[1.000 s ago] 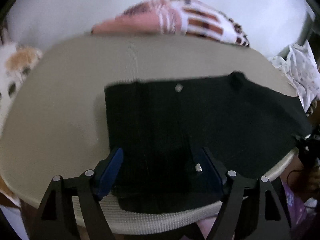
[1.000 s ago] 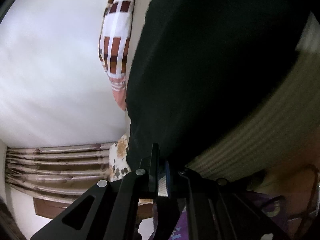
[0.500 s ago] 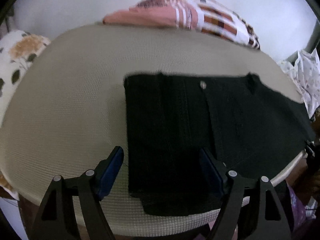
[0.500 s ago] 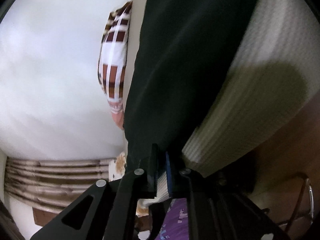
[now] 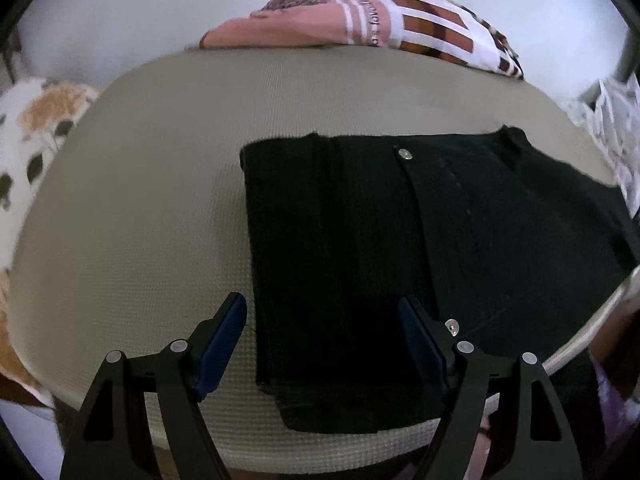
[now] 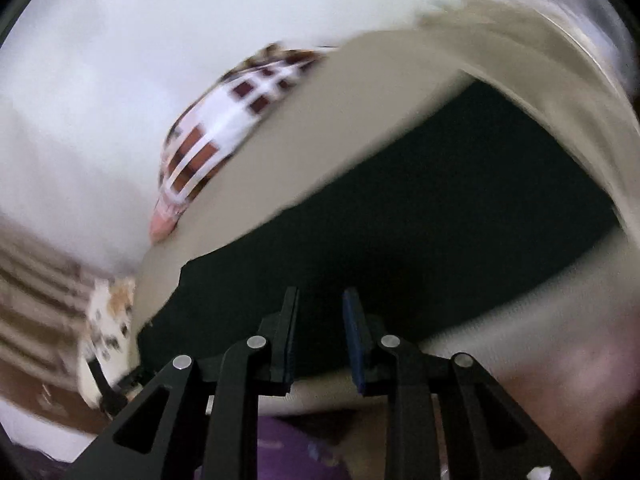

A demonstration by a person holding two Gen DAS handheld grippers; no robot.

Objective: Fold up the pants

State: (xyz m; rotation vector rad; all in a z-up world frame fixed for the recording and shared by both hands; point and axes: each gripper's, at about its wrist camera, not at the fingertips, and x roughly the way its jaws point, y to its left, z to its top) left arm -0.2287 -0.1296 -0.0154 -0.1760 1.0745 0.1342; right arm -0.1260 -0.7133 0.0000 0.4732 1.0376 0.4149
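Pants (image 5: 420, 264) lay flat on the beige table (image 5: 152, 200), black and already doubled into a broad block, its left edge square and straight, its right part running off toward the table's right rim. A metal button (image 5: 407, 154) showed near the far edge and a small rivet (image 5: 452, 327) near the close one. To my eye at least one fold was done; the block looked too long for a finished bundle, so I judged another fold across, and perhaps a smoothing, was left.

The left gripper (image 5: 322, 342) hung over the near left part of the pants with its fingers wide and nothing between them, the cloth lying untouched below. The right gripper (image 6: 320, 336) stood over the near edge, its jaws narrow and opening, the gap between the blue pads bare; it held no cloth.

The left view gave the whole folded shape, the button, the rivet and a checked cloth (image 5: 400, 16) beyond the table's far edge. The right view was smeared and tilted; it lost those details but showed a floral cushion (image 6: 108, 320) off the left end, a brown striped curtain (image 6: 36, 280) behind it, and something purple (image 6: 280, 448) below the near rim.
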